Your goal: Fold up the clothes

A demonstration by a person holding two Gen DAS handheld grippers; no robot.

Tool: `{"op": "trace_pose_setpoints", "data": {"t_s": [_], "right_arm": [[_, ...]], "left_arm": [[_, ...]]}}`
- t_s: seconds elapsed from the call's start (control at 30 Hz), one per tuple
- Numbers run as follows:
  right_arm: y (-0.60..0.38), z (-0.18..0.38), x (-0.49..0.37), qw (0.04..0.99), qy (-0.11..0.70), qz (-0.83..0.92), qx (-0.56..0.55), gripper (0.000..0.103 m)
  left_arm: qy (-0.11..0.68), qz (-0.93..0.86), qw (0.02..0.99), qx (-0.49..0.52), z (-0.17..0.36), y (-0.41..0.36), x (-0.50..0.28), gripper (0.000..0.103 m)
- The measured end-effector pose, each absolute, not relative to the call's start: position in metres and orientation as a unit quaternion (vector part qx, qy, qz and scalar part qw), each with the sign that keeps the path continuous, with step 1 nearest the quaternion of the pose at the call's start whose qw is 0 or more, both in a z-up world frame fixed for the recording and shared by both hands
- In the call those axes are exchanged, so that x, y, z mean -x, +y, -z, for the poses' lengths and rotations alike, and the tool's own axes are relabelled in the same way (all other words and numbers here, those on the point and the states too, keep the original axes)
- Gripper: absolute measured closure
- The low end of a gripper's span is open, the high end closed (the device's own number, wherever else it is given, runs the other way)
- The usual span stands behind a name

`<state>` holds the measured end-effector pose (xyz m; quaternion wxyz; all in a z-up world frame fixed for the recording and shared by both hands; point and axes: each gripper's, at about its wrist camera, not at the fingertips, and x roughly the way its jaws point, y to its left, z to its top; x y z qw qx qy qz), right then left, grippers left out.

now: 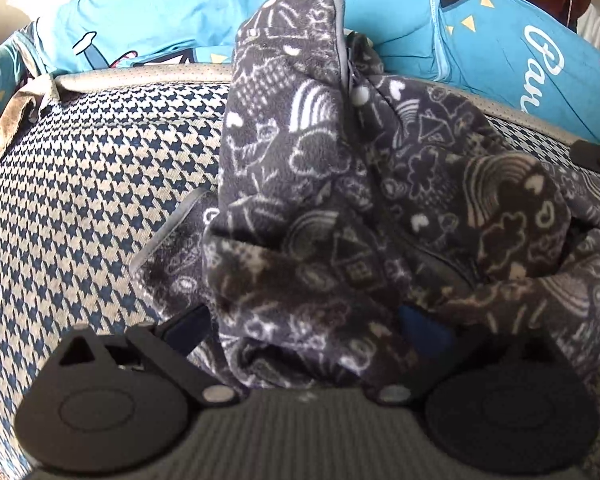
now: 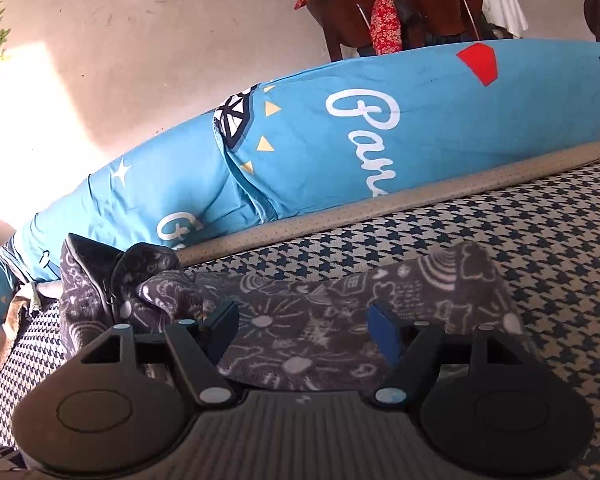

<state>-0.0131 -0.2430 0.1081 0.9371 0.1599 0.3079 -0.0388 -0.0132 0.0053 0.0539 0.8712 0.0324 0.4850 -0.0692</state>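
Observation:
A dark grey fleece garment (image 1: 340, 184) with white doodle print lies bunched on the houndstooth mattress (image 1: 80, 200). My left gripper (image 1: 304, 324) is open, its fingers (image 1: 188, 326) set either side of a thick bunch of the fleece. A zip pull with a white bead (image 1: 359, 94) hangs near the top fold. In the right wrist view the same garment (image 2: 320, 304) lies flatter. My right gripper (image 2: 304, 328) is open with its fingers (image 2: 384, 332) resting over the fleece edge. The right gripper's tip (image 1: 598, 160) shows at the far right of the left wrist view.
A long blue printed bolster pillow (image 2: 340, 140) lies along the mattress's far edge. A grey piped mattress border (image 2: 340, 216) runs below it. Beyond stand a pale wall (image 2: 140, 40) and a wooden chair with red floral cloth (image 2: 384, 12).

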Motion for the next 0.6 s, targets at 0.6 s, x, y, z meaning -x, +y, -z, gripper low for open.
{"op": "trace_pose_setpoints", "data": {"t_s": [0.6], "right_arm": [[-0.21, -0.07, -0.032, 0.917, 0.369, 0.005, -0.151, 0.023]], "left_arm": [[0.489, 0.082, 0.868, -0.025, -0.052, 0.009, 0.005, 0.0]]}}
